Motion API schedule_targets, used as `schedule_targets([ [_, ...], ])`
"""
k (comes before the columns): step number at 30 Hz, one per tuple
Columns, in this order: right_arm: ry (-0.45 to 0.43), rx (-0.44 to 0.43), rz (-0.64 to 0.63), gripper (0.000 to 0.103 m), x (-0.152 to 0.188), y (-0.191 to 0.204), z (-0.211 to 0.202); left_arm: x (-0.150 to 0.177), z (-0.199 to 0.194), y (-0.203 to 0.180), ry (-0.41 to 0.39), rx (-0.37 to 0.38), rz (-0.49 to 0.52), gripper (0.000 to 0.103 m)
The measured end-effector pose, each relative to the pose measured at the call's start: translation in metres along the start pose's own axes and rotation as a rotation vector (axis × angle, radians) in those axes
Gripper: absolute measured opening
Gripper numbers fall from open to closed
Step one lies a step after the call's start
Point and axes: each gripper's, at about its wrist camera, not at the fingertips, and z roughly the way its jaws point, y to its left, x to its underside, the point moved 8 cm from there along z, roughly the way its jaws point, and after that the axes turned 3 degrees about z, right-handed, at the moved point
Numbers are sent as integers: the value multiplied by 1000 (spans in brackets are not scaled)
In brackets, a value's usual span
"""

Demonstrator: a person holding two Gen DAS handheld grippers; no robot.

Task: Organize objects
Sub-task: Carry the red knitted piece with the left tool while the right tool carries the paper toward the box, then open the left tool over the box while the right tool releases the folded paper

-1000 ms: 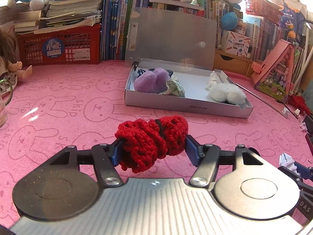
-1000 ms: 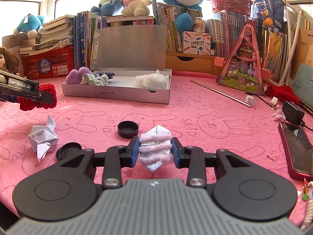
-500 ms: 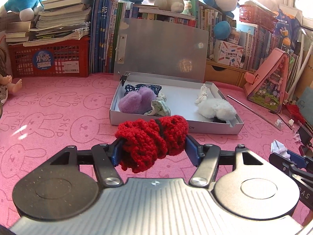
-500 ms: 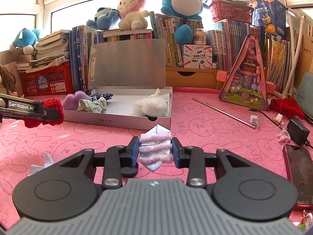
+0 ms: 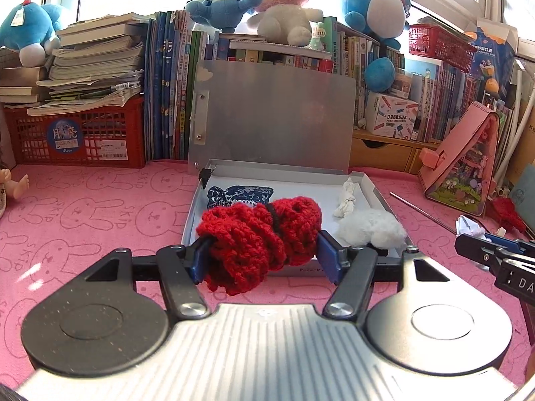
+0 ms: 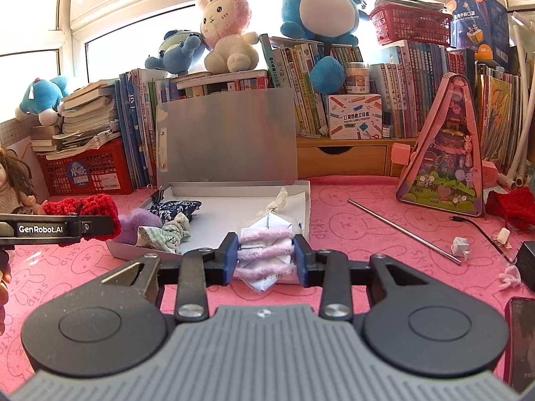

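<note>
My left gripper (image 5: 260, 254) is shut on a red knitted bundle (image 5: 257, 237) and hangs just before the near wall of the open grey box (image 5: 378, 193). From the right wrist view that bundle (image 6: 97, 205) shows at the far left, held over the box's left end. A folded white paper piece wrapped in pink fuzzy wire (image 6: 265, 250) sits clamped in my right gripper (image 6: 265, 257), raised in front of the box (image 6: 307, 200). Inside the box lie a purple fluffy item (image 6: 140, 222), a striped cloth (image 6: 170, 232), a blue patterned cloth (image 5: 234, 193) and white fluff (image 5: 371, 227).
The box lid (image 5: 274, 117) stands upright against a row of books. A red basket (image 5: 77, 137) stands back left, a pink triangular toy house (image 6: 444, 153) back right. A metal rod (image 6: 404, 232), a small paper piece (image 6: 461, 245), a phone (image 6: 521, 341) and a doll (image 6: 13, 180) lie around the pink mat.
Both grippers have risen and come closer to the box, each keeping its load. The black caps and crumpled paper on the mat have dropped out of the right wrist view.
</note>
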Motion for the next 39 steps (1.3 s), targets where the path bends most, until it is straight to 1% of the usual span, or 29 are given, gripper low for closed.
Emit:
schedule_targets([
  [7, 35, -48, 32, 40, -41, -12, 31, -35, 26, 8, -22, 18, -17, 69],
  [12, 68, -69, 74, 40, -62, -23, 59, -60, 47, 9, -30, 37, -26, 69],
  [16, 103, -89, 118, 40, -73, -29, 84, -70, 68, 10, -21, 39, -36, 70],
  [21, 128, -78, 134, 40, -82, -30, 116, -74, 101, 15, 5, 8, -23, 70],
  [28, 169, -72, 174, 40, -83, -30, 160, -70, 138, 17, 41, 5, -19, 70],
  [33, 211, -79, 191, 40, -73, -27, 192, -61, 168, 17, 70, 5, -25, 70],
  [39, 257, -92, 180, 40, -57, -17, 225, -54, 198, 21, 102, -4, -5, 70],
])
